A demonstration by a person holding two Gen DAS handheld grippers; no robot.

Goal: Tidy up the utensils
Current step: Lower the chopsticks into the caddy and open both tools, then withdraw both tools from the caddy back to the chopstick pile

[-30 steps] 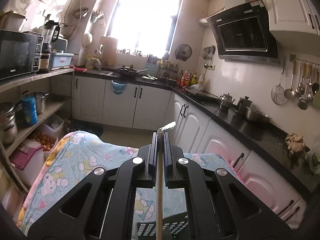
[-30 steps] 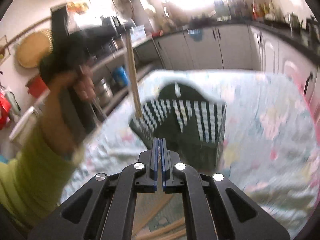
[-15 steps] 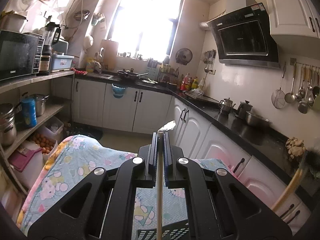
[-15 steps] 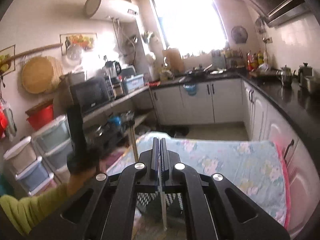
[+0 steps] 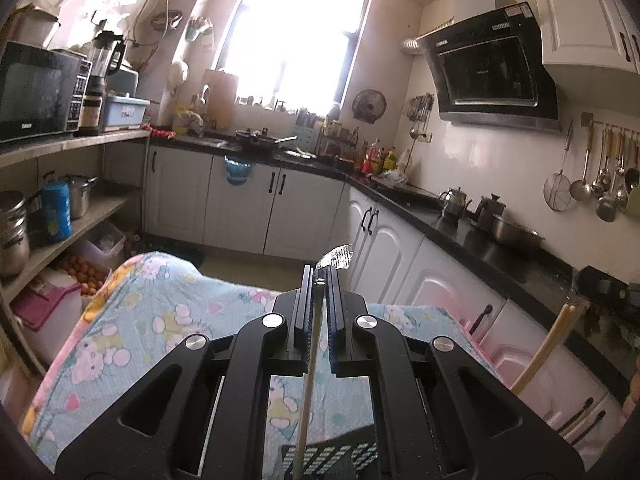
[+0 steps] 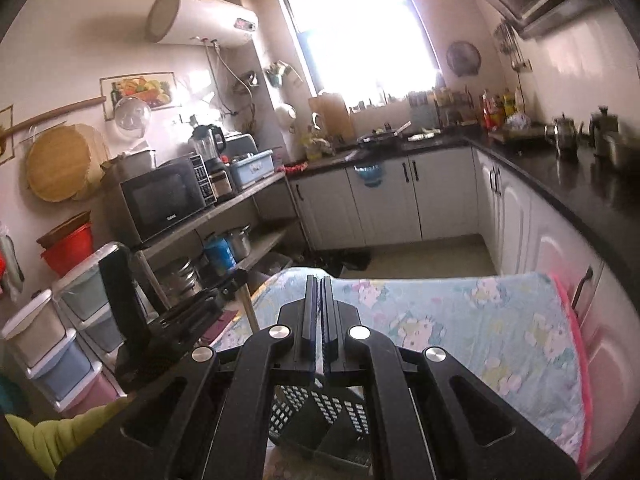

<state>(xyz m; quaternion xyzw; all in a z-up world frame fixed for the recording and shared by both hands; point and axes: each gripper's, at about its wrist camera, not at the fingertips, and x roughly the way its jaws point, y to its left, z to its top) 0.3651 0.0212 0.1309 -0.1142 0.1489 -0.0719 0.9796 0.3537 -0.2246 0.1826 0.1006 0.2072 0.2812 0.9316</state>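
- The left gripper (image 5: pixel 319 280) has its jaws clenched on a wooden-handled utensil (image 5: pixel 310 376); the handle runs down between the fingers toward the basket (image 5: pixel 328 458), and the metal head (image 5: pixel 336 257) sticks out just past the fingertips.
- In the right wrist view that same utensil (image 6: pixel 247 304) hangs from the left gripper (image 6: pixel 224 290), handle pointing down, to the left of the basket (image 6: pixel 320 412).
- The right gripper (image 6: pixel 319 292) has its jaws almost fully together; a thin pale strip shows in the gap between them, and the right wrist view does not settle what it is.
- In the left wrist view the right gripper (image 5: pixel 600 286) sits to the right of the basket and higher, gripping pale chopsticks (image 5: pixel 548 350) that slant down and leftward from it.
- The basket is black, with a mesh wall, and stands on the surface (image 6: pixel 460 328) directly below both sets of jaws; an inner divider shows in it.
- The surface is covered with a blue cartoon-print cloth (image 5: pixel 152 320) with a pink edge.
- Left of the basket, a shelf carries a black microwave (image 6: pixel 164 200) with a small white brand mark, too small to read.
- Right of the basket, above the counter, the black range hood (image 5: pixel 492 72) bears small lettering, also unreadable.
- Ladles and a strainer (image 5: pixel 558 196) hang on the wall rail further right.
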